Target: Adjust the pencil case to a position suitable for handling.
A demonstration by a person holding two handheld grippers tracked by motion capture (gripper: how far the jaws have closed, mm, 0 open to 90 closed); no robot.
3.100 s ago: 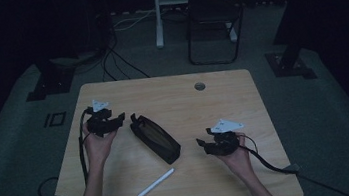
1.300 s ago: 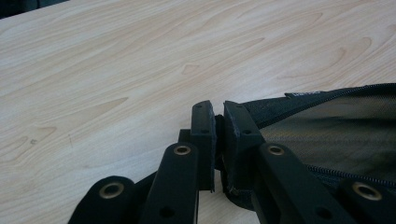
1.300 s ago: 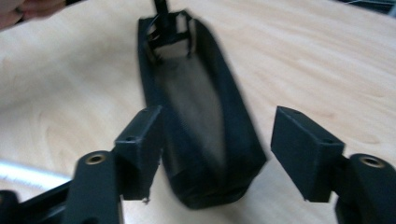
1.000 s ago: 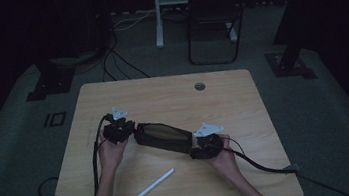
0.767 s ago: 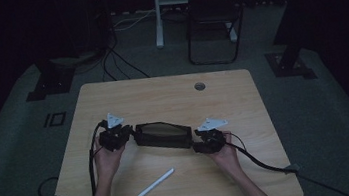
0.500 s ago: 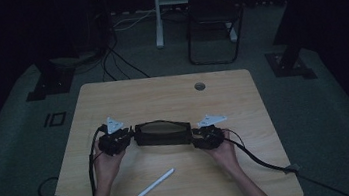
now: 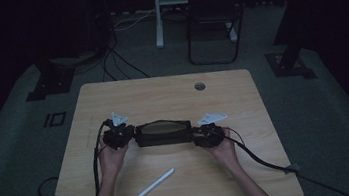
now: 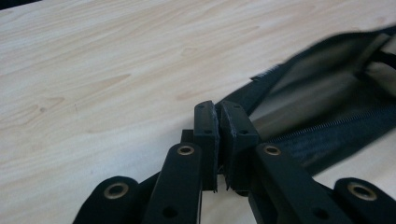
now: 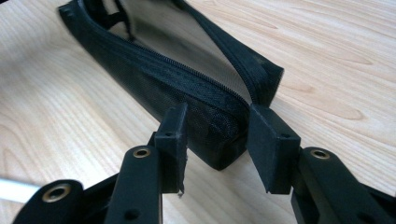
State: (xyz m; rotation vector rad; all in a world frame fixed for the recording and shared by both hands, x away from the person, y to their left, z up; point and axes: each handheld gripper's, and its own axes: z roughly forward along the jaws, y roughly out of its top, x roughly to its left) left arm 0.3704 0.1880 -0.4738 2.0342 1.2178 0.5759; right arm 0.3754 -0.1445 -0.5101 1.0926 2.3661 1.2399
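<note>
A black mesh pencil case point(image 7: 162, 132) lies across the middle of the wooden table point(image 7: 162, 94), its zipper open and its inside showing. My left gripper point(image 7: 129, 135) is at its left end. In the left gripper view the jaws point(image 8: 218, 109) have just closed almost together on the case's thin end fabric point(image 8: 327, 98). My right gripper point(image 7: 196, 136) holds the right end. In the right gripper view its jaws point(image 9: 217, 126) have just closed against both sides of the case's point(image 9: 177, 74) end.
A white pen point(image 7: 155, 183) lies on the table in front of the case, between the person's forearms, and its tip point(image 9: 14, 189) shows in the right gripper view. A cable hole point(image 7: 199, 86) sits near the far edge. A chair point(image 7: 213, 17) stands on the floor beyond.
The case has swung from a diagonal to level across the table. Both grippers, once apart from it, are now at its ends, and both hands shifted slightly.
</note>
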